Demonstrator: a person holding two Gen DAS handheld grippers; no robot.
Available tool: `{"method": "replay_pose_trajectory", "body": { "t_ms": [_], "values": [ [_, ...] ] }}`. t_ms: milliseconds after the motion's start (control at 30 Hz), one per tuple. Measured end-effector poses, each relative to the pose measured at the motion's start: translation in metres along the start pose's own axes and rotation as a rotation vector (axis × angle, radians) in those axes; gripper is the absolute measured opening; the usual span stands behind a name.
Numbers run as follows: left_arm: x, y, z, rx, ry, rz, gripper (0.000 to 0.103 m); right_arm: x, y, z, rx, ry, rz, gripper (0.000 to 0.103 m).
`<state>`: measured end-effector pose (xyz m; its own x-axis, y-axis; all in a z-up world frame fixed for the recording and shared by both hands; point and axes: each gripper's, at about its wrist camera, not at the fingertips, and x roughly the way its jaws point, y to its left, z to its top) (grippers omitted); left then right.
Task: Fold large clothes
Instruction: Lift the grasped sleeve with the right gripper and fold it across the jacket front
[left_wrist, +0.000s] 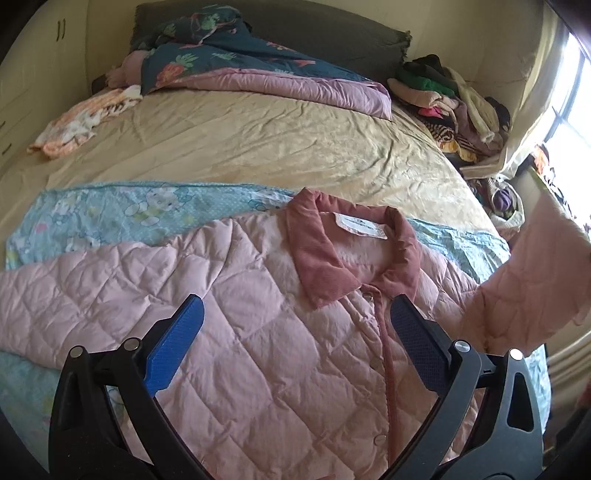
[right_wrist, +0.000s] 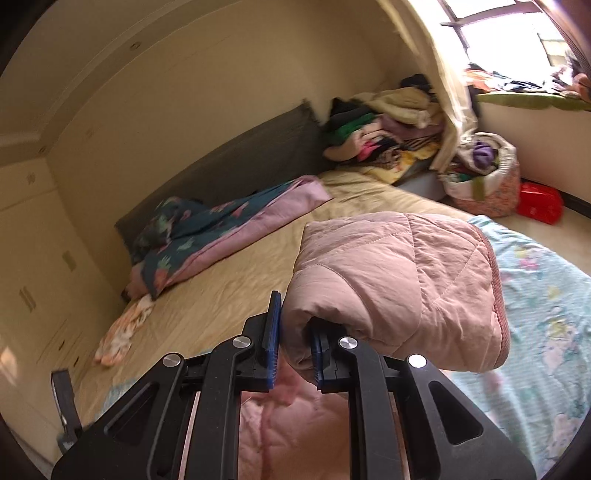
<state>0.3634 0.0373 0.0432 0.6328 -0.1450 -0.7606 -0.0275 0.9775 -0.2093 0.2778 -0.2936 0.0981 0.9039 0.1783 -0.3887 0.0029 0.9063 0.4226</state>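
On a bed (left_wrist: 236, 147) the pink quilted jacket (left_wrist: 258, 350) lay front up and barely folded, the right gripper (right_wrist: 295, 345) clamped on one raised sleeve (right_wrist: 399, 288) while the left gripper (left_wrist: 295, 347) hung above it, fingers wide apart, every fold seemingly ahead.

A pale pink quilted jacket (left_wrist: 240, 332) lay front-up on a light blue cartoon-print sheet (left_wrist: 110, 214) spread over the bed (left_wrist: 258, 140). Its darker rose corduroy collar (left_wrist: 314, 254) lay open towards the head of the bed, showing a white label (left_wrist: 360, 225) inside the neck. A rose placket with snap buttons (left_wrist: 380, 354) ran down the closed front. One sleeve stretched flat to the left in the left wrist view; the other sleeve (right_wrist: 399, 280), with rose trim along its cuff edge, was lifted off the bed and folded over, pinched between the right gripper's fingers (right_wrist: 272, 332).
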Motion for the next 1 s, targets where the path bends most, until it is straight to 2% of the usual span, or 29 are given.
{"method": "replay_pose_trajectory", "body": {
  "t_ms": [133, 267, 433, 533, 600, 667, 700, 733, 800, 867, 900, 933, 967, 1000],
  "values": [
    [0.0, 0.015, -0.005, -0.039, -0.011, -0.045, 0.095, 0.025, 0.03, -0.026, -0.061, 0.055, 0.043, 0.014],
    [0.01, 0.024, -0.012, -0.053, 0.021, -0.067, 0.095, 0.056, 0.048, -0.065, -0.079, 0.145, 0.068, 0.014],
    [0.027, 0.031, -0.025, -0.065, 0.063, -0.065, 0.095, 0.093, 0.058, -0.12, -0.059, 0.279, 0.076, 0.014],
    [0.034, 0.033, -0.032, -0.074, 0.084, -0.074, 0.095, 0.108, 0.056, -0.148, -0.006, 0.355, 0.079, 0.018],
    [0.04, 0.033, -0.036, -0.074, 0.099, -0.074, 0.095, 0.116, 0.05, -0.162, 0.059, 0.416, 0.085, 0.026],
    [0.045, 0.033, -0.038, -0.079, 0.115, -0.082, 0.095, 0.114, 0.038, -0.168, 0.14, 0.448, 0.075, 0.045],
    [0.045, 0.034, -0.038, -0.081, 0.117, -0.085, 0.095, 0.109, 0.03, -0.171, 0.199, 0.45, 0.07, 0.051],
    [0.047, 0.034, -0.039, -0.086, 0.12, -0.088, 0.095, 0.102, 0.022, -0.171, 0.262, 0.433, 0.071, 0.056],
    [0.048, 0.035, -0.039, -0.092, 0.123, -0.091, 0.095, 0.088, 0.007, -0.167, 0.351, 0.373, 0.059, 0.057],
    [0.047, 0.037, -0.038, -0.104, 0.128, -0.104, 0.095, 0.075, -0.006, -0.16, 0.384, 0.292, -0.01, 0.065],
    [0.046, 0.037, -0.038, -0.111, 0.13, -0.114, 0.095, 0.072, -0.01, -0.155, 0.395, 0.255, -0.024, 0.064],
    [0.045, 0.039, -0.037, -0.118, 0.132, -0.125, 0.095, 0.073, -0.012, -0.152, 0.394, 0.247, -0.009, 0.05],
    [0.045, 0.039, -0.037, -0.125, 0.134, -0.137, 0.095, 0.076, -0.009, -0.147, 0.371, 0.247, 0.021, 0.031],
    [0.044, 0.04, -0.037, -0.132, 0.136, -0.148, 0.095, 0.077, -0.005, -0.142, 0.341, 0.239, 0.041, 0.027]
  ]
}}
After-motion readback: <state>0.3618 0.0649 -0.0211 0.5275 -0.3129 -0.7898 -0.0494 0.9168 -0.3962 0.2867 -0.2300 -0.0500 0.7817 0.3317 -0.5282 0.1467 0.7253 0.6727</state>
